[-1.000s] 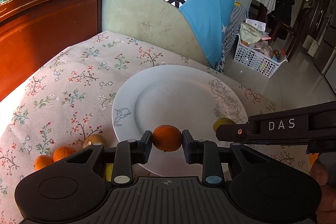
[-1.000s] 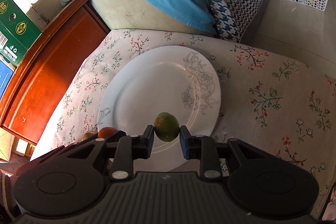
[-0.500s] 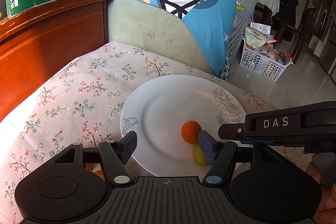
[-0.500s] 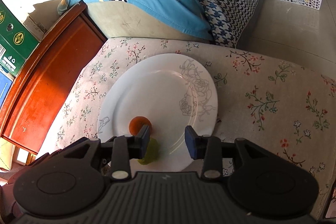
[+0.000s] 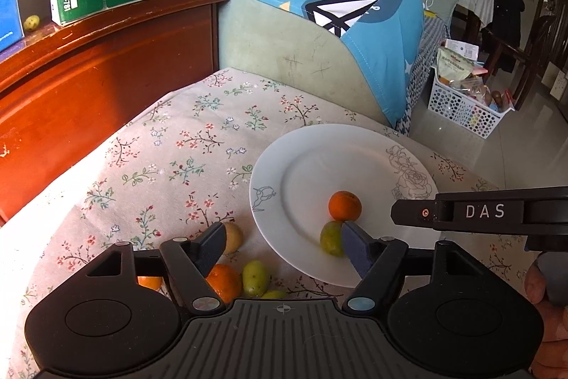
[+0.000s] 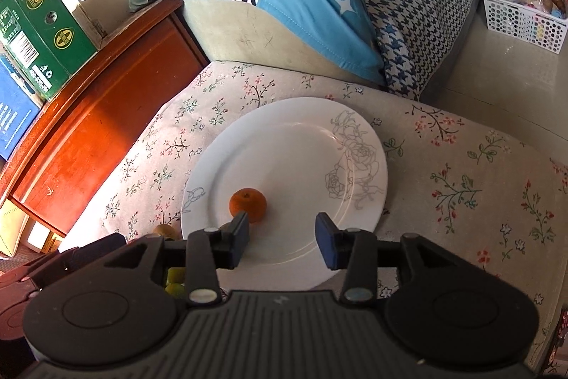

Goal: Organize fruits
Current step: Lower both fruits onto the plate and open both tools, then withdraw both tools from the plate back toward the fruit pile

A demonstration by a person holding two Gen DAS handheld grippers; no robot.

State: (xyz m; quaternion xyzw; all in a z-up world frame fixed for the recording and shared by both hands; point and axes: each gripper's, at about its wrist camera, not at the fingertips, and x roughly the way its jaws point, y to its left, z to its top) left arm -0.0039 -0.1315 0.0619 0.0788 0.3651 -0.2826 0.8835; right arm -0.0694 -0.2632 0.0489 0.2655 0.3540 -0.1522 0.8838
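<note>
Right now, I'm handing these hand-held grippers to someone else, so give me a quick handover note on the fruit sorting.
Left hand-held gripper: open, holding nothing, low over the near left edge of the plate.
Right hand-held gripper: open, holding nothing, over the plate's near edge.
Done: one orange and one green fruit sit touching on the plate.
Left: the fruits on the flowered cloth beside the plate, namely an orange one, a green one, a brownish one, and at least two more partly hidden behind the left gripper. Pick the nearest and carry on.

One plate [image 5: 319, 158], three oranges [image 5: 344, 205] — four green fruits [image 5: 330, 238]
</note>
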